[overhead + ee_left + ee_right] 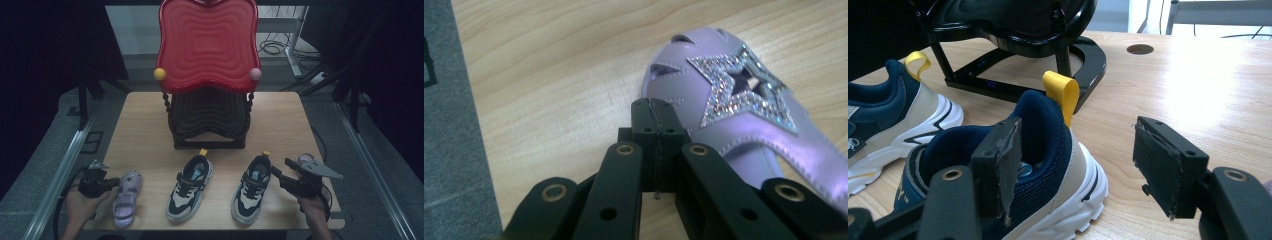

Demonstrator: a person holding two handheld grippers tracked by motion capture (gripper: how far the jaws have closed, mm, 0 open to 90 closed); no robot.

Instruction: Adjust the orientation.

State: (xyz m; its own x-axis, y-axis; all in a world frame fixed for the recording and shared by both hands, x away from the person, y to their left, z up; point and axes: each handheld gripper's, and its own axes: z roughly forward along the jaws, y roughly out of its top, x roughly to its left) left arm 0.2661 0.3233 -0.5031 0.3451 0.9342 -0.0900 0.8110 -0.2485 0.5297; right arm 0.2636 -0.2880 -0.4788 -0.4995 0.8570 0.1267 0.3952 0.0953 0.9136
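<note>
Wooden table (pixel 150 125) seen from above, with a two-tier rack whose red upper tray (pixel 207 42) stands at its far middle. Along the near edge lie three shoes in a row: a lilac sandal (pixel 125 197) with a glittering star at the left, a navy-and-cream sneaker (pixel 190 187) in the middle, and its mate, the right sneaker (pixel 252 189). The left gripper (pixel 655 117), jaws pressed together with nothing between them, rests just beside the sandal's toe. The right gripper (pixel 1075 165), jaws spread wide, straddles the heel of the right sneaker, one jaw inside the collar below the yellow pull tab (pixel 1062 95), the other outside; neither pad presses on it.
</note>
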